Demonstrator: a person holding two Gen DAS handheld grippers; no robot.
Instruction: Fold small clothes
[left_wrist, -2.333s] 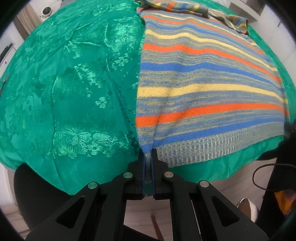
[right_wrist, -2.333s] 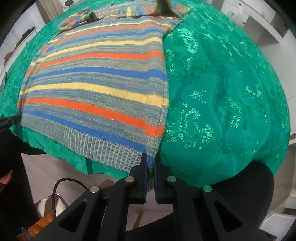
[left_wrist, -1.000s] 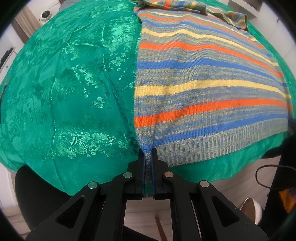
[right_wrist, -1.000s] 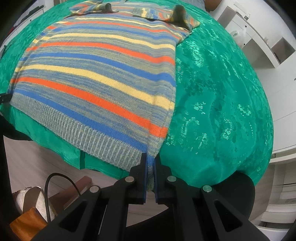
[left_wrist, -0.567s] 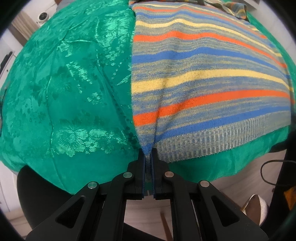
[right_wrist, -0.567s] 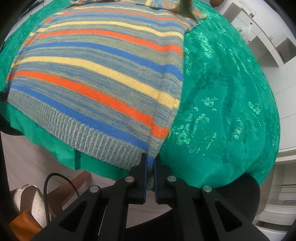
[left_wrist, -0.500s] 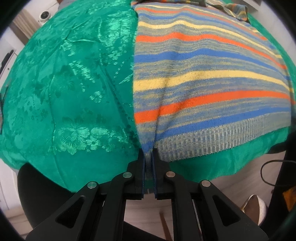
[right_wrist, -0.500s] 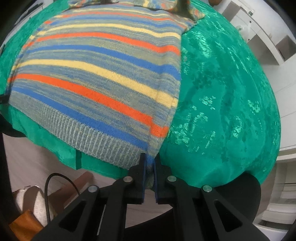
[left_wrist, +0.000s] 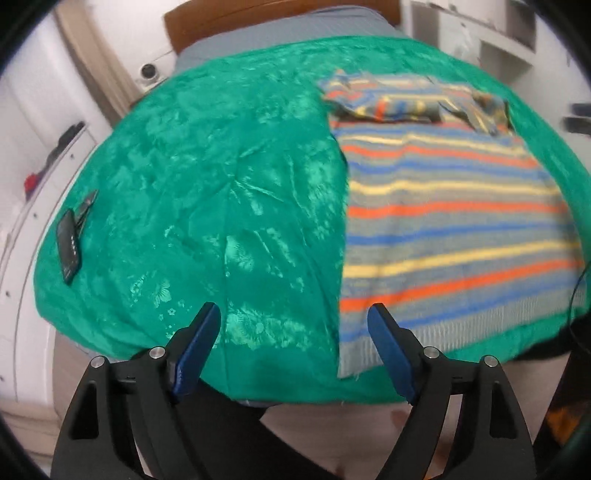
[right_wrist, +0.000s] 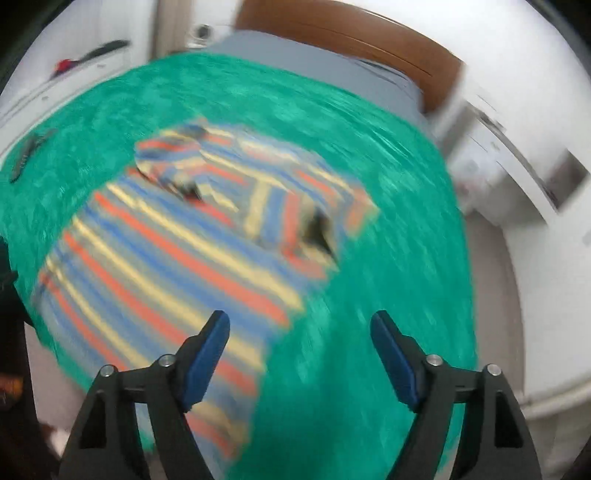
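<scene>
The striped sweater (left_wrist: 454, 229) lay flat on the green cloth (left_wrist: 221, 206), free of both grippers. The left gripper (left_wrist: 293, 325) had just been opening; its blue fingers (left_wrist: 195, 347) stood wide apart above the near edge of the cloth, with nothing between them, and the sweater's near left corner lay just beneath the right finger. The right gripper (right_wrist: 299, 332) had likewise just been opening, its fingers (right_wrist: 205, 356) spread and empty over the sweater's near right corner in a blurred view. The ribbed hem ran along the near edge of the cloth; the folded sleeves were bunched at the far end. Far to the left on the cloth lay a dark remote (left_wrist: 69, 243). Beyond the cloth stood a brown headboard (right_wrist: 351, 44).
</scene>
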